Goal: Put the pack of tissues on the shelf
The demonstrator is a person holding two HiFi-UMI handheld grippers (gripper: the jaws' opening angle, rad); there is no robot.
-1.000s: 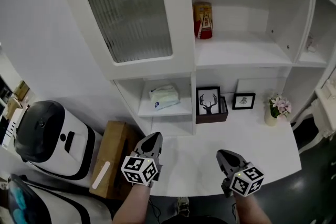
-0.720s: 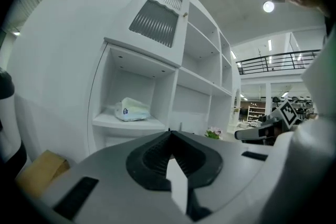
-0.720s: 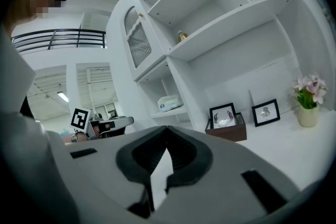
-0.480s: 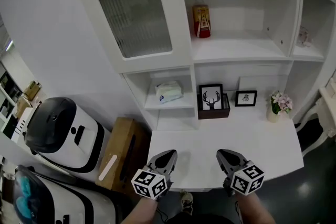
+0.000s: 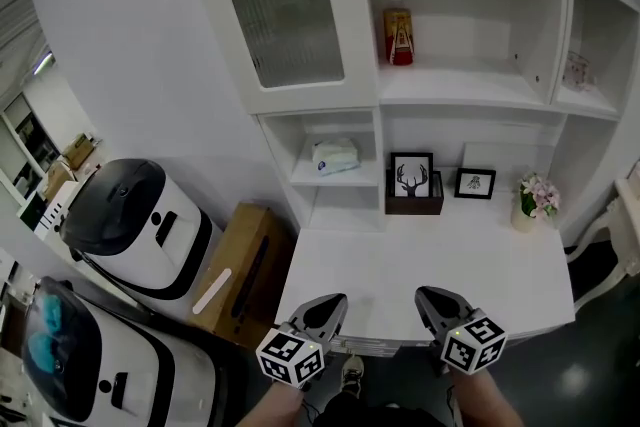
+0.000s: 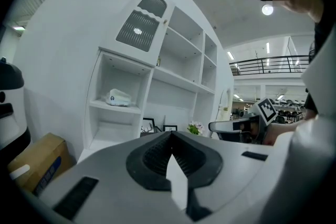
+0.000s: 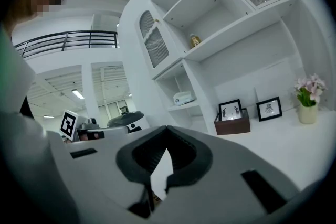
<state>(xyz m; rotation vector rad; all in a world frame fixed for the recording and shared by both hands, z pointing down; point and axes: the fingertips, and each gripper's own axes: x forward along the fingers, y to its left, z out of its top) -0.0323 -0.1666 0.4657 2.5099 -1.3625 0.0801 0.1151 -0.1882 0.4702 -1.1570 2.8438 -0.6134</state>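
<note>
Readable text: none in any view; all print is too small or too blurred.
Bottle (image 5: 398, 35), upper centre of the head view: red and yellow label, wording illegible.
Pack of tissues (image 5: 334, 155), centre, on the small shelf: a blue mark on its face, no letters to make out.
Cardboard box (image 5: 240, 270), lower left: blue print on its side in the left gripper view, unreadable.
Left gripper (image 5: 333, 305), bottom centre: black-and-white square code patterns on its cube, no letters or digits.
Right gripper (image 5: 430, 301), bottom, right of centre: the same kind of patterns on its cube.
Antler picture (image 5: 411, 176) and small framed picture (image 5: 476, 183), centre right: drawings only, no caption legible.
</note>
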